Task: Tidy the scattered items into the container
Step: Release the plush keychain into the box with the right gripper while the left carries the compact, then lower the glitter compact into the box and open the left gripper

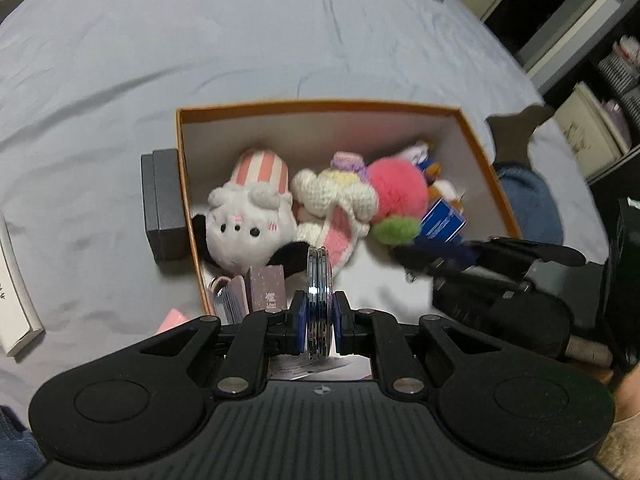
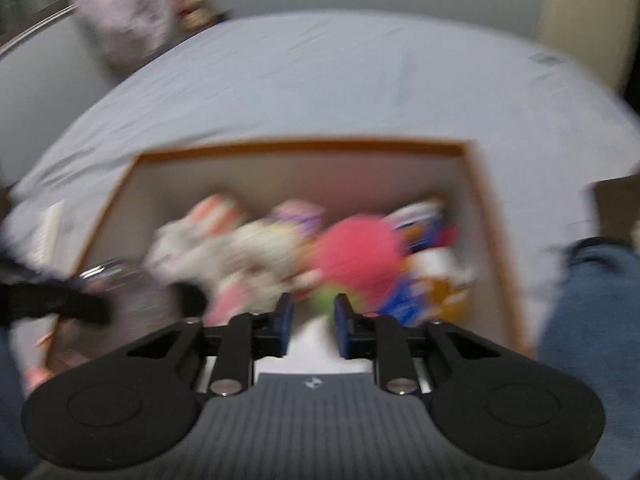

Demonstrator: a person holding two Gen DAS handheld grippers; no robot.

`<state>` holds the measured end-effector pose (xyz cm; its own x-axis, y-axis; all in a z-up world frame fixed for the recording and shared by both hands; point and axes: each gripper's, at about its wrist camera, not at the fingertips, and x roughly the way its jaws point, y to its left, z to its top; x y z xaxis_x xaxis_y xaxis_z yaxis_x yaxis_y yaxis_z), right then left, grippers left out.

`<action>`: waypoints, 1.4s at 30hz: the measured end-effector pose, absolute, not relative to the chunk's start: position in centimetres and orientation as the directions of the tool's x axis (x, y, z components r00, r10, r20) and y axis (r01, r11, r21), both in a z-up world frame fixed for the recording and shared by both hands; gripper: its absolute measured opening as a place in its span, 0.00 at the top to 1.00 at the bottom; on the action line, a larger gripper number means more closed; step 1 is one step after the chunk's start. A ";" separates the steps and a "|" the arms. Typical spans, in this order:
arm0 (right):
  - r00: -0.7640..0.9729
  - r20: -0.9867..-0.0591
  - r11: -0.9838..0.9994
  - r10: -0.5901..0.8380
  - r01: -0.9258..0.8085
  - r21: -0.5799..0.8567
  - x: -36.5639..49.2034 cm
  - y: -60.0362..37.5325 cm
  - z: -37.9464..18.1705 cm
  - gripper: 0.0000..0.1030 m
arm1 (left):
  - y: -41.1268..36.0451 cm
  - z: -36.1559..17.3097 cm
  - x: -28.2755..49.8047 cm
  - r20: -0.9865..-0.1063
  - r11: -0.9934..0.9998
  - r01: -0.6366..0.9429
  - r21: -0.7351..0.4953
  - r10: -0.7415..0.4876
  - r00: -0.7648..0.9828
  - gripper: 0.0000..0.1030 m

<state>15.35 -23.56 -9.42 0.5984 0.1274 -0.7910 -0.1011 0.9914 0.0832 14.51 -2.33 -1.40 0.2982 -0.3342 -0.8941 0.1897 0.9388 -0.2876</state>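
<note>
Left gripper (image 1: 319, 312) clamped edge-on on shiny disc stack (image 1: 319, 280) above orange box (image 1: 320, 106): rigid, slick, may slip. Right gripper (image 2: 313, 322) narrowly parted, empty.

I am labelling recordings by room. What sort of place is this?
Probably a bedroom: the orange box of plush toys sits on a bed sheet, with storage shelves beside it.
</note>
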 end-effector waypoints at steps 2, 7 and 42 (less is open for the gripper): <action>0.558 -0.811 0.980 0.178 -0.171 0.098 15.9 -22.6 -10.1 0.82 | -2.7 -1.6 14.7 -0.909 0.945 0.194 -0.262 -0.309 0.278 0.86; 0.494 -0.835 0.940 0.242 -0.334 0.074 17.0 -20.7 -11.4 0.84 | -3.3 -2.2 15.3 -0.930 0.956 0.192 -0.222 -0.267 0.253 0.86; 0.228 -0.909 0.733 0.348 -0.671 0.112 20.2 -16.6 -14.8 0.84 | -5.8 -6.2 16.8 -0.969 0.973 0.197 -0.122 -0.159 0.187 0.84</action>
